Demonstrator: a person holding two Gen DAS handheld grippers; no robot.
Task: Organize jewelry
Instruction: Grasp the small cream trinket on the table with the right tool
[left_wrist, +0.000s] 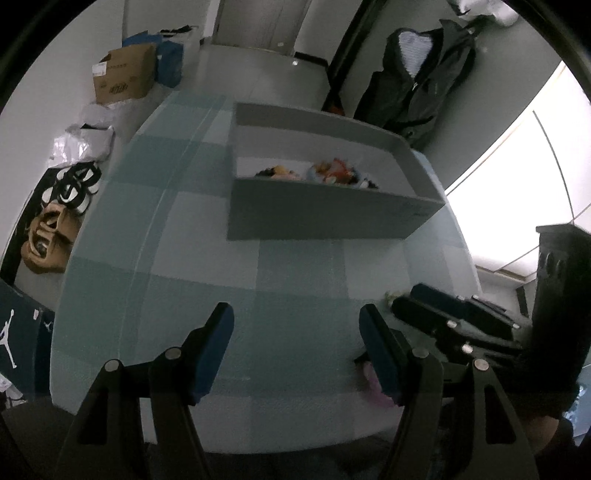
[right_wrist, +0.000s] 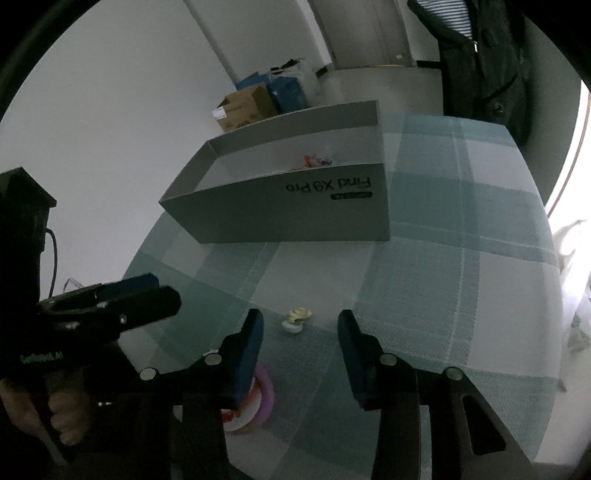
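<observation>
Jewelry lies in a colourful heap on the floor of an open grey box, bunched toward its near wall; from the right wrist view only a few orange and pale bits show over the rim, and upside-down lettering runs along the box side. The box stands on a worktop covered by a cloth of pale blue and teal checks. One more small piece, pale yellow and white, sits alone on the cloth, well in front of the box. Another, pink and purple with a ring shape, lies closer to the near edge of the worktop, partly hidden behind the left finger of the right hand-held gripper.

That right hand-held gripper hovers with its blue-padded fingers apart and nothing between the pads; the yellow-white piece shows in the gap beyond the tips, untouched. The left hand-held gripper is also spread, over bare cloth, holding nothing. A hand wraps its handle, seen from the right wrist view.

Beyond the worktop, a cardboard carton and blue bags sit on the floor by a white wall, and a dark jacket hangs at the right.
</observation>
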